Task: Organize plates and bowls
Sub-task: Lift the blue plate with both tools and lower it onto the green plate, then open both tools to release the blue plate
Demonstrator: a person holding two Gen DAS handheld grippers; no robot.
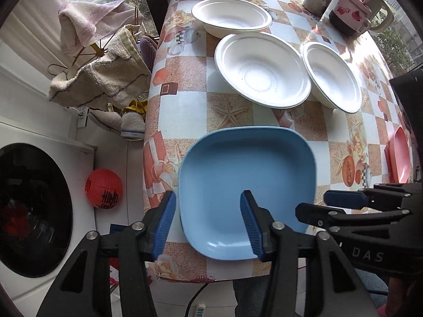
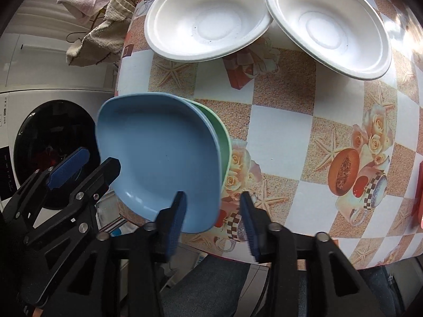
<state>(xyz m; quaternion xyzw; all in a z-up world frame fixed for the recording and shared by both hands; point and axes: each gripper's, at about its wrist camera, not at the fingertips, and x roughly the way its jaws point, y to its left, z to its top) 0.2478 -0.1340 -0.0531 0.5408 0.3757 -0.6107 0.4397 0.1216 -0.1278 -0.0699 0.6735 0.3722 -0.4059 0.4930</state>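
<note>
Black plastic left gripper point(image 1: 208, 224) and right gripper point(image 2: 212, 224), ribbed blue pads point(image 1: 165, 224), silver round screws, white letters "DAS" on one body; blue jeans below.

A green plate point(image 2: 220, 134) shows only its right rim beneath the blue plate point(image 2: 158, 155); a pink plate point(image 1: 400, 155) (far right) sits half-hidden.

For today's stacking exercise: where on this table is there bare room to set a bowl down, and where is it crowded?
Free: the tablecloth between the blue plate, the two near white bowls and the red plate. Also free is the strip left of the bowls. Crowded: the far corner with the jug, and the near edge, where both open grippers flank the blue plate.
</note>
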